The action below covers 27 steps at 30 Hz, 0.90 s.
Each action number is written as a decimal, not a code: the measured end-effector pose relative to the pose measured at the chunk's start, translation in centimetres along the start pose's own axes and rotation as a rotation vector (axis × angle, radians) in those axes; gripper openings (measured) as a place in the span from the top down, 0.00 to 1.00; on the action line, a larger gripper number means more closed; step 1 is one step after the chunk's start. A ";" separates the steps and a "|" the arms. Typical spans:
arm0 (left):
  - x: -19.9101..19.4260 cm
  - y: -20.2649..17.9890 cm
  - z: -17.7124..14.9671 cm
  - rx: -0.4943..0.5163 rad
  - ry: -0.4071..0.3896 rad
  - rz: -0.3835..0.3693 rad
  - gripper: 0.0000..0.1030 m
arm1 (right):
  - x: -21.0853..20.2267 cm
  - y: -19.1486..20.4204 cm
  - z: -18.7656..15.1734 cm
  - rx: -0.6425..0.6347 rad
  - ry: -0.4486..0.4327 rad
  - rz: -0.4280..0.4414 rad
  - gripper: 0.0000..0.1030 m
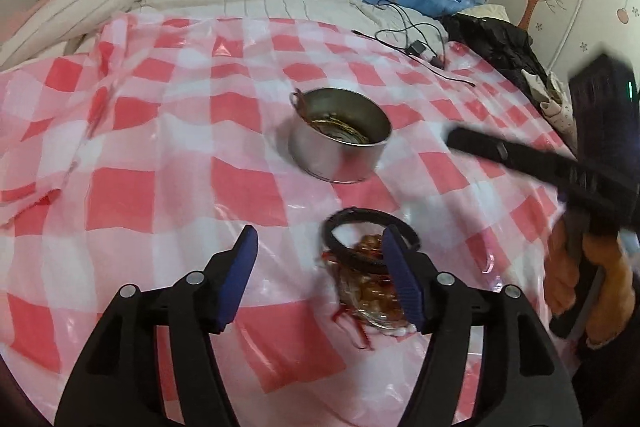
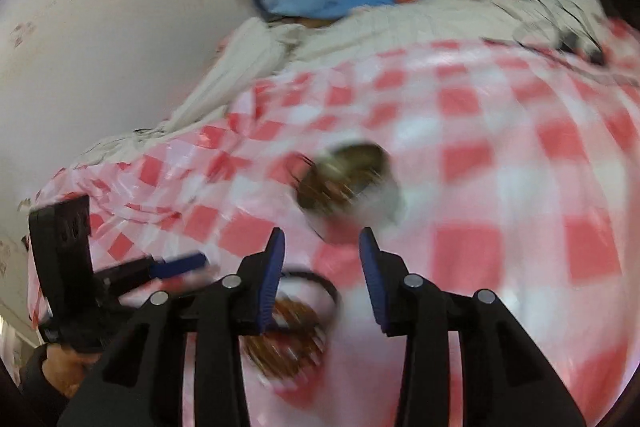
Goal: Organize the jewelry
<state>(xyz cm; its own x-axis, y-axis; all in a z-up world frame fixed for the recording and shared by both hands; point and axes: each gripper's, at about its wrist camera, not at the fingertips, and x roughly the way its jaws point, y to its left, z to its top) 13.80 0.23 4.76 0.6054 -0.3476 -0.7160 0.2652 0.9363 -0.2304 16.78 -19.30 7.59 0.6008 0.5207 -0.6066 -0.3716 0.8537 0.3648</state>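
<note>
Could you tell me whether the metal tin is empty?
Not empty: the metal tin stands upright and open, with gold-coloured rings visible inside.

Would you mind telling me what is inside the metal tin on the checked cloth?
The metal tin holds thin gold-coloured bangles, and a reddish piece hangs over its far-left rim. The near wall hides whatever lies lower against it.

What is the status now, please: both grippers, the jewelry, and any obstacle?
Left gripper open, empty, right gripper open, empty. Jewelry pile with black bangle on the checked cloth, metal tin beyond. Nothing in the way.
</note>
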 end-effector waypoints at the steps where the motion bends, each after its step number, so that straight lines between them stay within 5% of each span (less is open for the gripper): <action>1: 0.0 0.3 0.1 0.001 0.006 0.014 0.40 | 1.6 1.0 1.0 -0.039 0.015 -0.008 0.61; 8: -2.0 3.1 0.8 -0.035 -0.021 0.063 0.38 | 11.3 2.7 3.6 -0.098 0.113 -0.039 0.62; 9: -2.2 3.2 0.9 -0.041 -0.025 0.056 0.38 | 12.0 2.7 3.7 -0.102 0.121 -0.043 0.73; 12: -2.2 2.9 1.0 -0.036 -0.026 0.048 0.37 | 11.8 1.9 4.0 -0.086 0.104 -0.064 0.93; 16: -2.2 2.4 1.1 -0.033 -0.028 0.021 0.37 | 8.9 0.5 4.6 -0.040 0.032 -0.061 0.94; 19: -2.1 2.2 1.0 -0.034 -0.027 0.013 0.36 | 6.6 -0.6 5.4 0.003 -0.013 -0.031 0.94; 25: -2.1 2.1 1.1 -0.040 -0.029 0.002 0.33 | 7.9 -2.1 5.4 0.028 0.100 -0.071 0.94; 26: -2.1 2.1 1.1 -0.042 -0.030 0.003 0.32 | 8.1 -2.0 5.2 0.035 0.105 -0.062 0.89; 27: -2.1 2.1 1.1 -0.043 -0.031 0.004 0.32 | 8.2 -1.5 4.9 0.031 0.096 -0.047 0.66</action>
<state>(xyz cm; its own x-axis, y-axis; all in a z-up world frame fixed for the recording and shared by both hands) 13.92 2.86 6.52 0.6294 -0.3450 -0.6963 0.2310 0.9386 -0.2563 25.74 -16.28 5.52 0.5458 0.4780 -0.6883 -0.3213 0.8780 0.3549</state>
